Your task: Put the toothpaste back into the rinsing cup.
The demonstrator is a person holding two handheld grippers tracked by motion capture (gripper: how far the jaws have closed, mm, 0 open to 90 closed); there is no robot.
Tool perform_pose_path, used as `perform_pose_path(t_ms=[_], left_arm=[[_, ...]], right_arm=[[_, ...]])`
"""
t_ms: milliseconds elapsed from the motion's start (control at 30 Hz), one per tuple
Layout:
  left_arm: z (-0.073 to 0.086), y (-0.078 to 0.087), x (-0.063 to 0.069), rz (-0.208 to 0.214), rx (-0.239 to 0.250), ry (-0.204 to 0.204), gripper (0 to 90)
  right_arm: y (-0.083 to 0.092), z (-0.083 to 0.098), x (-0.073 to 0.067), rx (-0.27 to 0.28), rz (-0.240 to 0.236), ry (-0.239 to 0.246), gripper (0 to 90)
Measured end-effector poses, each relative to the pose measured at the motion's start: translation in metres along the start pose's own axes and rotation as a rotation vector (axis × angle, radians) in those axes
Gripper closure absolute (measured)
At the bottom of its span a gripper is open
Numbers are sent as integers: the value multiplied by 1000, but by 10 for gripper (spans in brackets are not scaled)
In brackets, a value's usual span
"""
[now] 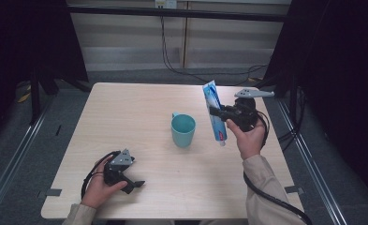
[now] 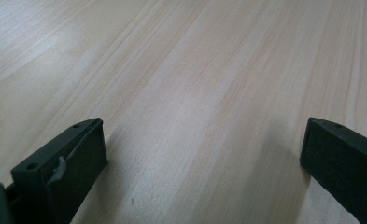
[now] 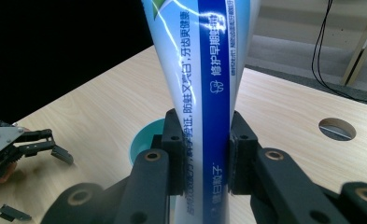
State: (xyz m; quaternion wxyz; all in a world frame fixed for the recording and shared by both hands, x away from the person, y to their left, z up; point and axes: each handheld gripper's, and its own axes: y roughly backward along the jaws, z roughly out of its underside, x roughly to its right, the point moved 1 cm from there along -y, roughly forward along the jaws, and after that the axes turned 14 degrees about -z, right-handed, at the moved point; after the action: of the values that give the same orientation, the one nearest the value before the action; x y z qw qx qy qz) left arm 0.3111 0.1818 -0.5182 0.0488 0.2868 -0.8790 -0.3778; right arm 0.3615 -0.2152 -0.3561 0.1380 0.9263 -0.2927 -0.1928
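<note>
The right gripper [image 1: 217, 111] is clamped on the tube [image 1: 214, 115], pinched mid-length between its pads and held near-upright, cap down, just right of the cup [image 1: 183, 130], while the left gripper [image 1: 134, 182] rests wide apart, empty, on the table [image 1: 125, 117].

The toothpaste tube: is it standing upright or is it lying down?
Nearly upright, slightly tilted. The toothpaste tube is held off the table by the right hand-held gripper, cap end down beside the teal cup.

On the table [image 1: 139, 108], the cup [image 1: 183, 130] stands centrally. The toothpaste tube [image 1: 214, 112] hangs just right of it, in the right gripper [image 1: 217, 111]. The left gripper [image 1: 136, 183] rests at the near-left.
</note>
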Motion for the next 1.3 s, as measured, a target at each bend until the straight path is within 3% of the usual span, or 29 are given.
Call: perform_pose_path(t_ms=[1300], left_arm=[[0,0,0,-1,3,1,0]], right_arm=[[-19,-26,-5,75,-15,28,740]])
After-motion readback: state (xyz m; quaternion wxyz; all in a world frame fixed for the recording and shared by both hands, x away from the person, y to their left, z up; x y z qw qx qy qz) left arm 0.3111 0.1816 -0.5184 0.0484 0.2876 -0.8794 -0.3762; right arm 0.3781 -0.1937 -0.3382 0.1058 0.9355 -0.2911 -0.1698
